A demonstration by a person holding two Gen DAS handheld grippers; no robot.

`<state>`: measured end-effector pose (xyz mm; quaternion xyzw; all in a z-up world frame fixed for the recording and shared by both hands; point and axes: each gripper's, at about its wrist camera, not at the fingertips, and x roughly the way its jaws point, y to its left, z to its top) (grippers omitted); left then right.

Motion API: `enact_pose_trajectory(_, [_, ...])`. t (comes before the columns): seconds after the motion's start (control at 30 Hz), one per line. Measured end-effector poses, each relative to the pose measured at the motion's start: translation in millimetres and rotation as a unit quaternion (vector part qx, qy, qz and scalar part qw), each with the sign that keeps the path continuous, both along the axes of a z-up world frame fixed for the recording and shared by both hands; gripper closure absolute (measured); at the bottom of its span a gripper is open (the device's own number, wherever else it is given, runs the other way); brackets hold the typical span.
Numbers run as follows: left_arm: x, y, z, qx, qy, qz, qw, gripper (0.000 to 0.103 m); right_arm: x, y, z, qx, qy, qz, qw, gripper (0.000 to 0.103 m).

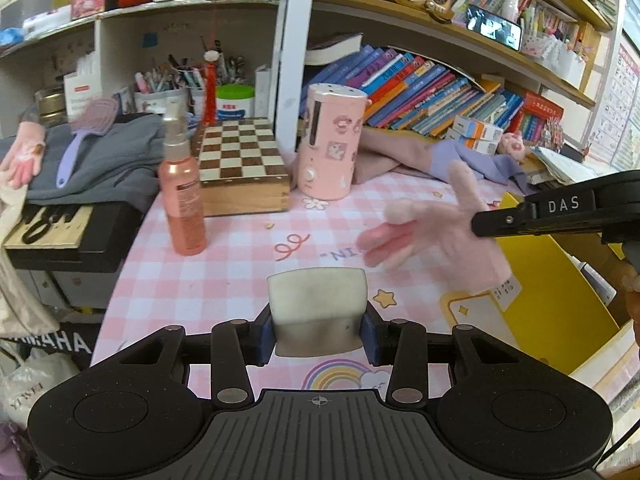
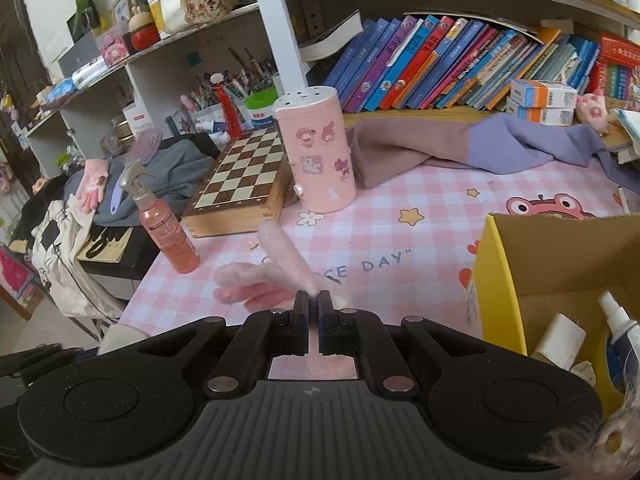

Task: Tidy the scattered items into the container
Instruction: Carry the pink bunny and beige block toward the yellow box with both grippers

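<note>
Box [image 2: 560,248] already holds bottles; right gripper [image 2: 314,300] clenches pink glove [image 2: 256,284], left gripper [image 1: 318,336] grips a white block [image 1: 318,300]; spray bottle [image 2: 168,232] remains far left.

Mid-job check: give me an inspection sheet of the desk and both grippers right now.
Surface: pink checked desk mat, cartoon prints.
Job's things: pink glove held up by right gripper; white block in left gripper; yellow box at right, bottles inside; pink spray bottle standing; second glove on grey clothes.
Clutter: chessboard box, pink canister, purple hairbrush, purple cloth.
Grippers: left gripper shut on block; right gripper shut on glove.
Cables: nothing seen.
Surroundings: shelves of books, pen pots.
</note>
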<state>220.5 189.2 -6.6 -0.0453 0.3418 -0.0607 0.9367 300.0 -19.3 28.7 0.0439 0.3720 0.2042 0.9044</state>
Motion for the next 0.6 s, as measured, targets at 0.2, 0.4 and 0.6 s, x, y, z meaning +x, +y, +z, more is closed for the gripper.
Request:
enact_pose_trajectory(0.2, [-13,7,5,-0.002,-0.008,0.010,0.9999,0.063,-13,1,1,0.003,0.001,0.001,1.000,0.099])
enact_pose_trajectory(0.4, [-26,8,14,-0.004,-0.021,0.010,0.9997,0.063,-30,9,2,0.004,0.001,0.019,1.000,0.099])
enact_pose_trajectory(0.6, [-41,6,25,-0.010,-0.035,0.001,0.9993,0.064,-48,8,6,0.006,-0.004,0.026,1.000,0.099])
